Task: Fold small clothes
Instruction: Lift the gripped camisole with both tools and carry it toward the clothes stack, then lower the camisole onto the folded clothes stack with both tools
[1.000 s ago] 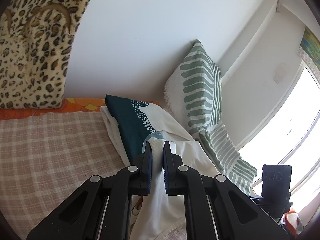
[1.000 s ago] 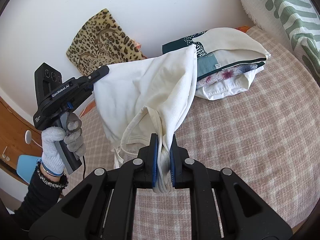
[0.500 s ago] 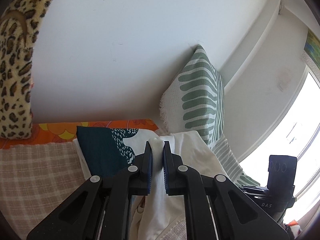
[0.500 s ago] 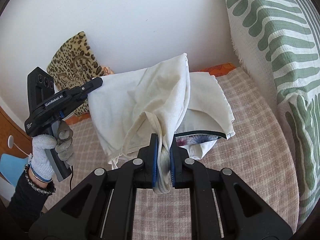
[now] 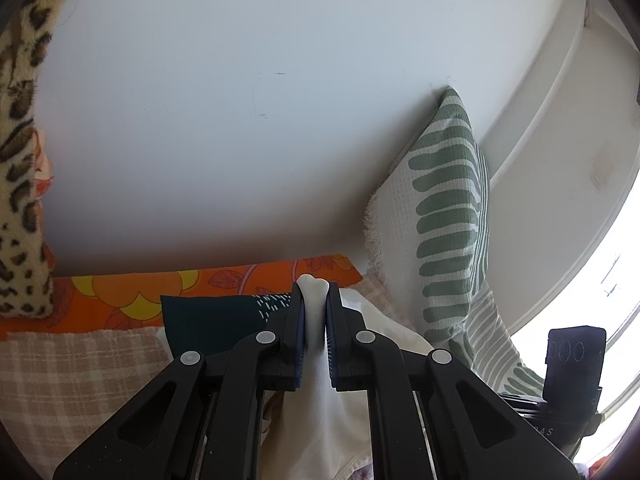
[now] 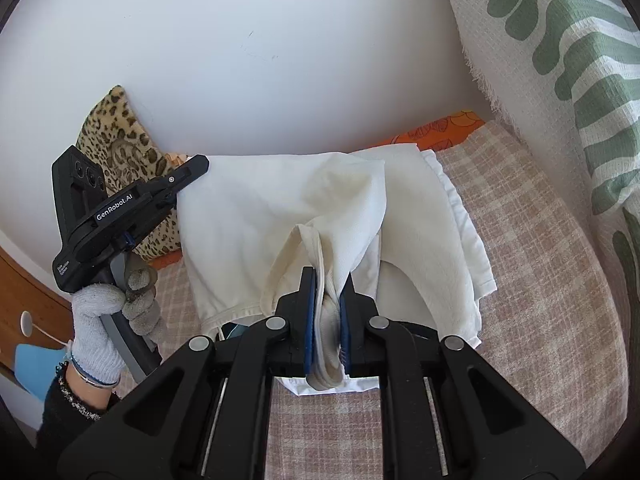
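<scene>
Both jaws clamped: left gripper (image 5: 315, 328) and right gripper (image 6: 327, 320) pinch cream garment (image 6: 256, 216). Bunched strap in right jaws may slip, skewing fold.

Home bedroom; cushions (image 5: 444, 216), checked bedspread (image 6: 532, 264)

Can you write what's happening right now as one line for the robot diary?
step: carry white garment over pile | left gripper: shut on white garment | right gripper: shut on white garment | below: folded pile

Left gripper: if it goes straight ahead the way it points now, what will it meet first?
Probably the white wall. The left gripper, shut on the white garment, points above the bed; depth is unclear.
</scene>
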Available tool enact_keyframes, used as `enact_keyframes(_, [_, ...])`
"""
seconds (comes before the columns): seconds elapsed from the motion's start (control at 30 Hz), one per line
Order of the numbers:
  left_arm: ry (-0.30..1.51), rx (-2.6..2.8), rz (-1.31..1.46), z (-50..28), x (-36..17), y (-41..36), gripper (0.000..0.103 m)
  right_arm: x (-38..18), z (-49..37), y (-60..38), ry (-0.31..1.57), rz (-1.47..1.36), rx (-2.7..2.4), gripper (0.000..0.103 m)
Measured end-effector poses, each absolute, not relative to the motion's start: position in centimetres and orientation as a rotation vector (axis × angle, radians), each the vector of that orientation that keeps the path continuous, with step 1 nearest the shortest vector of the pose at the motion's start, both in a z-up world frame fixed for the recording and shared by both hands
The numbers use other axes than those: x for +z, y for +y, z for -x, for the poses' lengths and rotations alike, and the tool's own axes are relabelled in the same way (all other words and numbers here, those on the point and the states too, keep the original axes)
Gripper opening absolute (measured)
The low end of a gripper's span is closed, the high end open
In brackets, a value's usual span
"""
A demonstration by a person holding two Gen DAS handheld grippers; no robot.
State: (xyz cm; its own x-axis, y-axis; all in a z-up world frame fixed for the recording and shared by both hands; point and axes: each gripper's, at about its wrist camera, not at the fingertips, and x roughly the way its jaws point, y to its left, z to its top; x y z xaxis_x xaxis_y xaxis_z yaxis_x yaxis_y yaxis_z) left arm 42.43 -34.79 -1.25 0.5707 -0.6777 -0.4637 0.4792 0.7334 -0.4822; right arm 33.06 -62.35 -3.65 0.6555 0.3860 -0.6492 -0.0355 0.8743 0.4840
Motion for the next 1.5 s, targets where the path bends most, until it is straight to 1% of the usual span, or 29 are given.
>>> enact_keyframes(0.17, [0.695,-0.657,0.308,-43.6,-1.6,-34.7,0.007,-7.5,-33.8,-62.2,0.909,-0.585,0.279,0.011])
enact_keyframes(0.2, [0.702,-0.653,0.301,-43.7,-1.8,-34.7,0.007,-8.0,-33.9,-61.9,0.925,-0.576,0.278,0.011])
enact_keyframes(0.27, [0.714,-0.655,0.29,-43.9,-2.0,-34.9,0.007,-8.3,-34.0,-61.1,0.943,-0.472,0.218,0.012])
enact_keyframes(0.33, [0.725,-0.658,0.287,-44.0,-2.3,-35.0,0.007,-7.9,-33.6,-61.0,0.922,-0.412,0.194,0.013])
enact_keyframes(0.4, [0.73,-0.655,0.28,-44.2,-2.5,-34.9,0.007,-7.7,-33.2,-62.0,0.89,-0.467,0.209,0.028])
enact_keyframes(0.43, [0.732,-0.654,0.286,-44.3,-2.6,-34.9,0.007,-7.8,-33.2,-62.7,0.876,-0.502,0.209,0.043])
enact_keyframes(0.47, [0.734,-0.655,0.293,-44.4,-2.8,-34.8,0.007,-7.9,-33.1,-63.3,0.865,-0.529,0.198,0.049])
enact_keyframes(0.6, [0.739,-0.655,0.296,-44.5,-3.1,-34.7,0.007,-9.6,-33.6,-64.3,0.867,-0.653,0.265,0.049])
enact_keyframes(0.73, [0.739,-0.653,0.292,-44.6,-3.3,-34.7,0.007,-10.4,-34.1,-63.0,0.88,-0.673,0.32,0.049])
enact_keyframes(0.8, [0.741,-0.651,0.287,-44.6,-3.4,-34.8,0.007,-10.5,-34.1,-62.2,0.889,-0.662,0.331,0.044])
enact_keyframes(0.83, [0.742,-0.65,0.284,-44.6,-3.4,-34.8,0.007,-10.3,-34.1,-61.7,0.893,-0.65,0.332,0.033])
enact_keyframes(0.87, [0.741,-0.649,0.278,-44.5,-3.4,-34.8,0.007,-10.0,-34.1,-61.3,0.897,-0.625,0.318,0.018])
enact_keyframes(0.93, [0.739,-0.651,0.276,-44.4,-3.3,-34.8,0.007,-9.3,-34.0,-60.9,0.891,-0.589,0.298,0.012])
enact_keyframes(1.0, [0.737,-0.658,0.272,-44.3,-3.1,-34.7,0.007,-8.4,-33.8,-60.5,0.884,-0.546,0.274,0.01])
enact_keyframes(1.2, [0.739,-0.662,0.253,-44.2,-3.1,-34.7,0.007,-7.7,-33.9,-59.4,0.885,-0.435,0.2,0.01])
enact_keyframes(1.23, [0.739,-0.661,0.246,-44.2,-3.1,-34.8,0.007,-7.9,-33.8,-59.4,0.89,-0.444,0.199,0.013])
enact_keyframes(1.3, [0.744,-0.661,0.261,-44.5,-3.3,-34.5,0.007,-8.4,-33.4,-59.9,0.914,-0.501,0.22,0.034])
enact_keyframes(1.33, [0.754,-0.663,0.288,-44.8,-3.4,-34.2,0.007,-8.4,-33.0,-60.3,0.901,-0.525,0.218,0.049])
enact_keyframes(1.37, [0.76,-0.66,0.309,-45.0,-3.6,-33.9,0.007,-8.5,-32.6,-60.8,0.883,-0.539,0.211,0.051])
enact_keyframes(1.5, [0.754,-0.652,0.285,-45.1,-3.7,-33.8,0.007,-9.6,-31.9,-62.1,0.895,-0.634,0.262,0.051])
